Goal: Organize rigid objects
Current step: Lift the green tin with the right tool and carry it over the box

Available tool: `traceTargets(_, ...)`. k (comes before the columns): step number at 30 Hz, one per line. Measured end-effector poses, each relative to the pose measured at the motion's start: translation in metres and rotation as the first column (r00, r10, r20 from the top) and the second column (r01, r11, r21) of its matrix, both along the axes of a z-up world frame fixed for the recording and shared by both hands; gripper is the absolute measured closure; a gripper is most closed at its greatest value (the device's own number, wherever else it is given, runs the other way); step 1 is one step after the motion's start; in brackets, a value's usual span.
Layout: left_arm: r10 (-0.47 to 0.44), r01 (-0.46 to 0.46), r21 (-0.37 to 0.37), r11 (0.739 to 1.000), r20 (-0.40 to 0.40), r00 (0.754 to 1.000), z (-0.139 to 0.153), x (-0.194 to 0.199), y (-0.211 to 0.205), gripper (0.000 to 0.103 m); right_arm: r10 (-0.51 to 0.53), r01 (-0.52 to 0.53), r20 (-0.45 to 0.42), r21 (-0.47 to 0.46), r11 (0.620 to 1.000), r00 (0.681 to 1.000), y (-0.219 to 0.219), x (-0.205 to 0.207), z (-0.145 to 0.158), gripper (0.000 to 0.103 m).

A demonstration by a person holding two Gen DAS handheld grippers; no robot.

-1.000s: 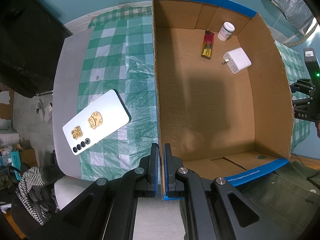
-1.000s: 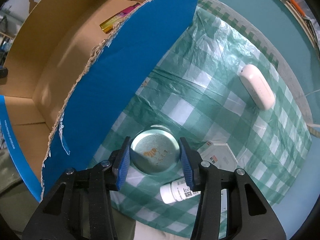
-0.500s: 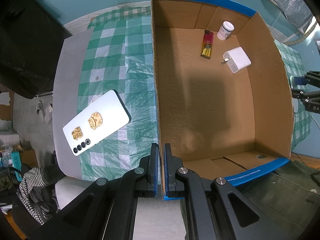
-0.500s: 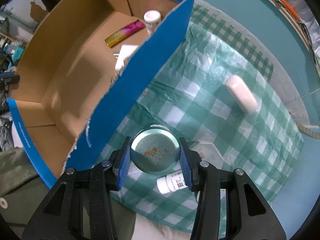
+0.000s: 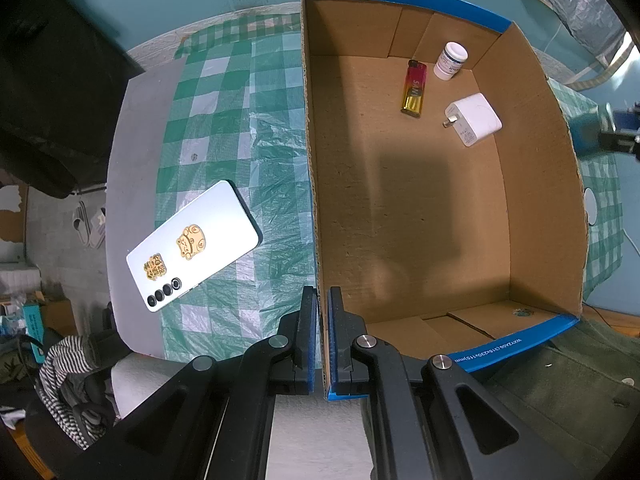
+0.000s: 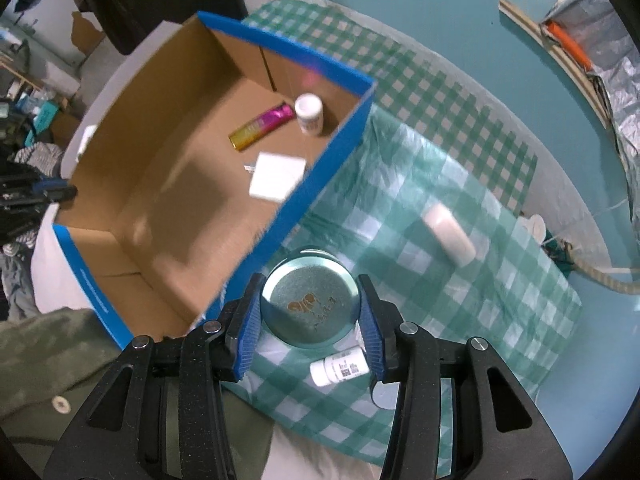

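My right gripper [image 6: 310,308] is shut on a round teal tin [image 6: 309,303] with a gold mark on its lid, held in the air just beside the right wall of the cardboard box [image 6: 320,184]. My left gripper [image 5: 322,308] is shut on the left wall of the same box [image 5: 312,200] near its front corner. Inside the box lie a red-and-yellow lighter [image 5: 414,89], a white pill bottle [image 5: 450,60] and a white charger plug [image 5: 474,119]. A white phone [image 5: 192,246] lies on the checked cloth, left of the box.
On the green checked cloth [image 6: 440,280] right of the box lie a small white bottle [image 6: 339,366] on its side and a white oval case [image 6: 450,234]. A person's green clothing [image 5: 560,400] is at the table's near edge. Teal floor surrounds the table.
The right gripper rose with the tin, so the box's inside and its contents now show over the blue wall. The left gripper and the box stayed put.
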State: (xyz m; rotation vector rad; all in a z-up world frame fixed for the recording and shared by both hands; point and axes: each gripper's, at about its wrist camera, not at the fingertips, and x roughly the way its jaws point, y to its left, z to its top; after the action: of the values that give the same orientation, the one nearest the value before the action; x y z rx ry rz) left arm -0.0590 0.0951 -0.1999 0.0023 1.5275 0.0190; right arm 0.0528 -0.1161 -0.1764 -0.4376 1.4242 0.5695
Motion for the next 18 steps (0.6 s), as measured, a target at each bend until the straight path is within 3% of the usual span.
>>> traceTargets(9, -0.001, 0.001, 0.0, 1.0, 0.0, 1.0, 0.0, 0.0, 0.0, 0.098, 0.044, -0.045, 0.051, 0.028, 0.999, 0.998, 0.026, 0.022, 0.022, 0.059)
traceTargets(18, -0.001, 0.001, 0.0, 1.0, 0.0, 1.0, 0.0, 0.0, 0.0, 0.098, 0.072, -0.074, 0.061, 0.027, 0.997, 0.995, 0.059, 0.045, 0.013, 0.059)
